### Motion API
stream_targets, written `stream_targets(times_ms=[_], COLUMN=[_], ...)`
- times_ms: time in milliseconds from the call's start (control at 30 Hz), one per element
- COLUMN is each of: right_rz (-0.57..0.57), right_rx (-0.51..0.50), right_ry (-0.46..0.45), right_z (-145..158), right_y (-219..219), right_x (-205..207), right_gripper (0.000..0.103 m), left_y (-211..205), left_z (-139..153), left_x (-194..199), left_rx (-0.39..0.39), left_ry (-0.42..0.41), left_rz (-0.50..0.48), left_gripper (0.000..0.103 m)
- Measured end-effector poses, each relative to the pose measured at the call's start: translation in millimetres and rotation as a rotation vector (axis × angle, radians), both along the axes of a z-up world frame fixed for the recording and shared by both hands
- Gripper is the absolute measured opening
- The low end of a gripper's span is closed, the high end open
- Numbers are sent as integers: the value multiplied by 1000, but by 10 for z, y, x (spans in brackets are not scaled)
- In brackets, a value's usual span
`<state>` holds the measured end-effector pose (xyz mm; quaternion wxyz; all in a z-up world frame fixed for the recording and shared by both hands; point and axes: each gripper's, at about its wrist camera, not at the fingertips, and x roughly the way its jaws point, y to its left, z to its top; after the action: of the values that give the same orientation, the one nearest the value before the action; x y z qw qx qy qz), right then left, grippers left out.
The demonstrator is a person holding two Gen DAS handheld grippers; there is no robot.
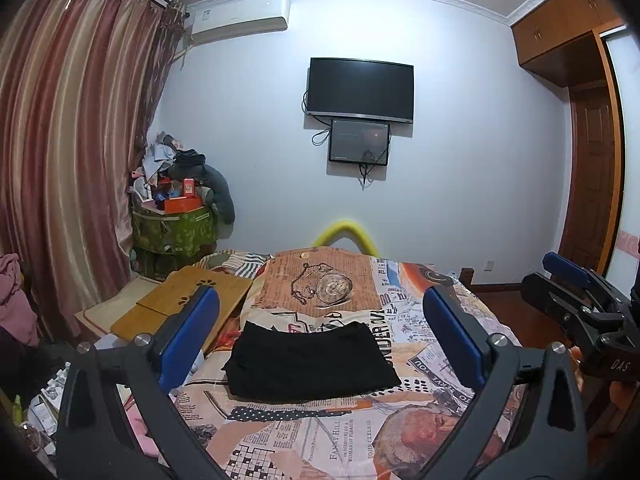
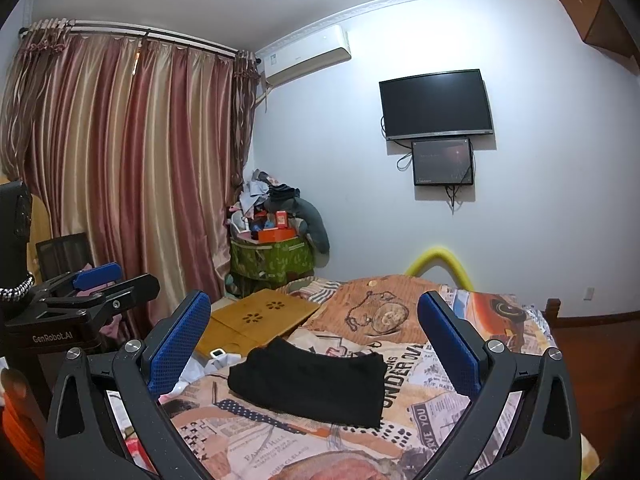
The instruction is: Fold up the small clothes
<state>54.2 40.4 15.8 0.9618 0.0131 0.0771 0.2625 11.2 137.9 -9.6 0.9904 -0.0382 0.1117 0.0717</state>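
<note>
Black cloth, the small garment (image 1: 310, 362) lies folded into a flat, neat rectangle on the newspaper-print bed cover (image 1: 348, 432), a wooden tray (image 1: 180, 308) at its ten o'clock. Both the left gripper (image 1: 320, 344) and right gripper (image 2: 316, 348) hang above it at six o'clock, fingers spread wide and holding nothing.

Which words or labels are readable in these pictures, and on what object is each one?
"GenRobot.AI": left gripper body.
"DAS": right gripper body.
"FANNY HILL", "JOHN CLELAND", "UNDER OVA": bedspread.
Smaller newsprint on the bedspread, the air conditioner label and the small screen text are too blurred to read.
</note>
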Motion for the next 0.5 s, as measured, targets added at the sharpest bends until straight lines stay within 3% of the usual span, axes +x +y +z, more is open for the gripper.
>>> stream_targets(times_ms=[500], right_rz=[1], right_rx=[-3], right_ry=[10], right_z=[-7], right_y=[-10], right_x=[-2], right_gripper=[103], left_y=[18], left_z=[34], left_x=[34], left_rx=[-11], left_ry=[12], left_rz=[-33], left_gripper=[103])
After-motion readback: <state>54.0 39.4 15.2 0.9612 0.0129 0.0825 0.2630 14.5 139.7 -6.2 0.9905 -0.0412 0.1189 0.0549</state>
